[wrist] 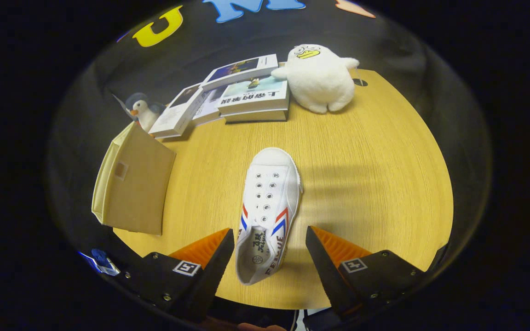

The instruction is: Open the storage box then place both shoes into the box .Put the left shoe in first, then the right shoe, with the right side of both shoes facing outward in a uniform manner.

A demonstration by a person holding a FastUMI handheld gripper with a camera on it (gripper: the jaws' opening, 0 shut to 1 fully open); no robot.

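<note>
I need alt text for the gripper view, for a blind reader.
The open tool hovers around the heel of a white shoe on a round wooden table. A beige storage box sits left; books and a white plush duck lie beyond.

wall: black cloth (pixel 361 41) | furniture: light wood-grain table (pixel 375 174) | light: bright from overhead

White shoe (pixel 268 211) with red-blue stripes; beige box (pixel 131 184).

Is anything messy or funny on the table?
The books lie in a sloppy, overlapping heap. One white shoe lies with its heel end between the open jaws of the gripper. The box looks closed. Nothing is spilled.
</note>
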